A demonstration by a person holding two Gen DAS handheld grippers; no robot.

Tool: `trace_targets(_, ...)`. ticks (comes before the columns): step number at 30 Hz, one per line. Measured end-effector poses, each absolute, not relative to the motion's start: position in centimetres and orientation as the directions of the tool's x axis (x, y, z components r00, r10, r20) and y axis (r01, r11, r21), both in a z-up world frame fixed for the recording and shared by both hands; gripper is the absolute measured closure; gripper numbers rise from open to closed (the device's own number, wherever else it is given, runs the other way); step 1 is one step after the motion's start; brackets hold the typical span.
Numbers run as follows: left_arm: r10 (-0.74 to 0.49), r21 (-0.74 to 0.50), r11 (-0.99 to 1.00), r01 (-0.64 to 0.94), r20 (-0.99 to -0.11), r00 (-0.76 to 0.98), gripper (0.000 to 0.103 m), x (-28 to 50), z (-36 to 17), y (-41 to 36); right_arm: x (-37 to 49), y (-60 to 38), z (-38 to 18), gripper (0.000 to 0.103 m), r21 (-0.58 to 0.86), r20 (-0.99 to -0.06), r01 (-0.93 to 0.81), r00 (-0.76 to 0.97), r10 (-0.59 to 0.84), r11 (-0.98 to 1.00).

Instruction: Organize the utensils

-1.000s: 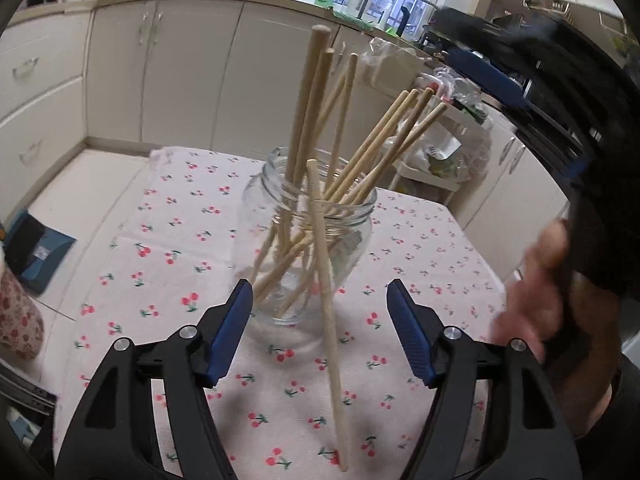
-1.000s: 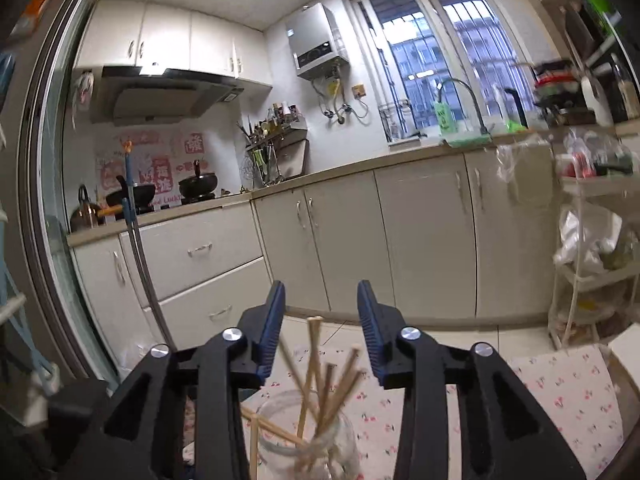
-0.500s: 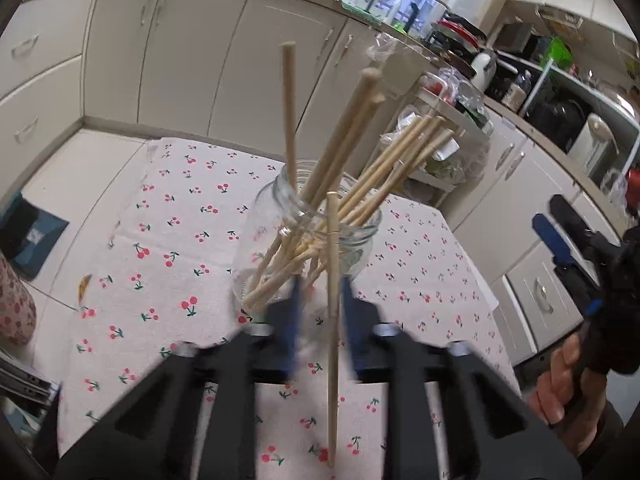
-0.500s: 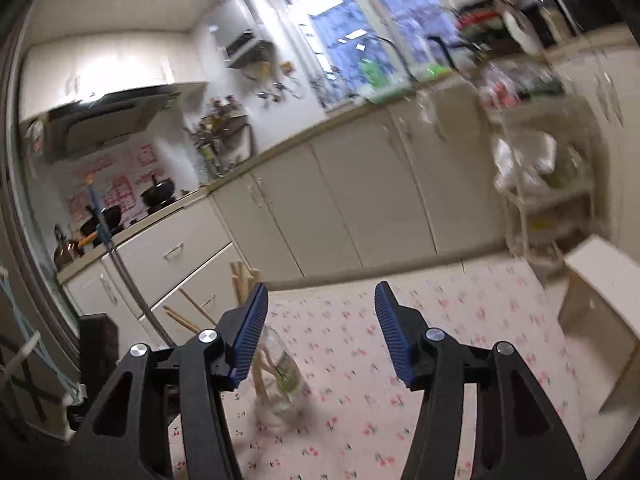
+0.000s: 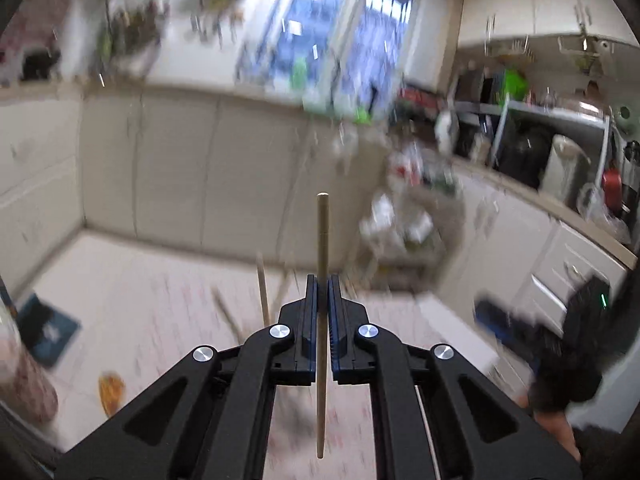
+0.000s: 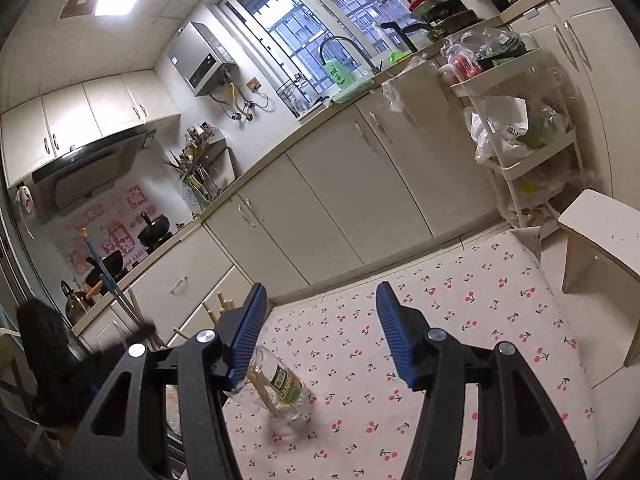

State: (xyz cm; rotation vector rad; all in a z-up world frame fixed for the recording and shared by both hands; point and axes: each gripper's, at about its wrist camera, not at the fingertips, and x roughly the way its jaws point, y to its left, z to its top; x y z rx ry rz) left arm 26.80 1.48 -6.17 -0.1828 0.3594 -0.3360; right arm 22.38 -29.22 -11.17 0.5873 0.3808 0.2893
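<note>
My left gripper (image 5: 322, 280) is shut on a single wooden chopstick (image 5: 322, 240), which stands upright between the jaws and sticks out above and below them. The left wrist view is blurred; several other chopstick tips (image 5: 262, 284) show faintly behind. In the right wrist view a glass jar (image 6: 286, 394) with several wooden chopsticks (image 6: 224, 308) stands on the cherry-print tablecloth (image 6: 440, 320), low and left of my right gripper (image 6: 320, 328). The right gripper is open and empty, above the table.
Kitchen cabinets (image 6: 360, 184) run along the far side. A white shelf trolley with bags (image 6: 520, 132) and a white stool (image 6: 600, 232) stand right of the table. The other gripper and hand (image 5: 560, 360) show at the right of the left wrist view.
My left gripper has closed on the chopstick that leaned outside the jar and lifted it upward. My right gripper has pulled back from the jar and opened wider.
</note>
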Motion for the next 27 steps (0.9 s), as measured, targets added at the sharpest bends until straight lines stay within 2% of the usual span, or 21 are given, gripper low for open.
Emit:
trace_targets(3,-0.28,-0.176,0.954,0.243,-0.227,0.933,0.098,27.5,-5.1,0.4,22.3,-29.3,-11.1,0.046,0.59,-0.259,-0.158,0.892,0.37,0.792)
trace_targets(9,-0.202,-0.147,0.973,0.177,-0.179,0.963,0.098,29.6,-4.2,-0.5,22.6,-29.6,-11.6,0.045,0.613,-0.265,-0.153,0.884,0.385,0.775)
trace_targets(14,-0.187,-0.09,0.982,0.168,-0.269,0.945,0.098,31.1,-6.4,-1.7,22.6,-29.4,-11.7,0.045,0.612,-0.27,-0.154,0.881,0.388,0.776)
trace_targets(19,-0.174,-0.052,0.985,0.167,-0.376,0.91,0.098,31.2,-8.8,-1.6,22.9,-28.7,-12.2,0.04,0.598,-0.31,-0.142,0.867,0.39,0.789)
trace_targets(20,-0.164,-0.042,0.986,0.16,-0.379,0.911,0.095,31.0,-8.8,-1.5,22.9,-28.4,-12.3,0.039,0.591,-0.319,-0.141,0.863,0.391,0.794)
trace_targets(21,-0.158,-0.034,0.987,0.158,-0.39,0.907,0.084,30.8,-9.0,-1.4,23.0,-28.0,-12.3,0.038,0.579,-0.333,-0.142,0.858,0.391,0.803)
trace_targets(22,-0.16,-0.038,0.987,0.158,-0.4,0.902,0.078,30.5,-9.0,-1.1,22.9,-27.6,-12.3,0.036,0.564,-0.346,-0.142,0.854,0.389,0.814)
trace_targets(23,-0.16,-0.049,0.987,0.153,-0.406,0.9,0.063,30.0,-8.9,-0.8,22.9,-27.2,-12.3,0.035,0.552,-0.355,-0.144,0.85,0.388,0.821)
trace_targets(24,-0.155,-0.055,0.988,0.145,-0.403,0.902,0.054,29.3,-8.8,-0.5,22.7,-26.7,-12.2,0.035,0.54,-0.364,-0.15,0.846,0.39,0.828)
trace_targets(27,-0.146,-0.042,0.989,0.142,-0.413,0.899,0.04,27.0,-8.5,0.2,21.4,-25.5,-12.1,0.032,0.514,-0.387,-0.146,0.84,0.381,0.845)
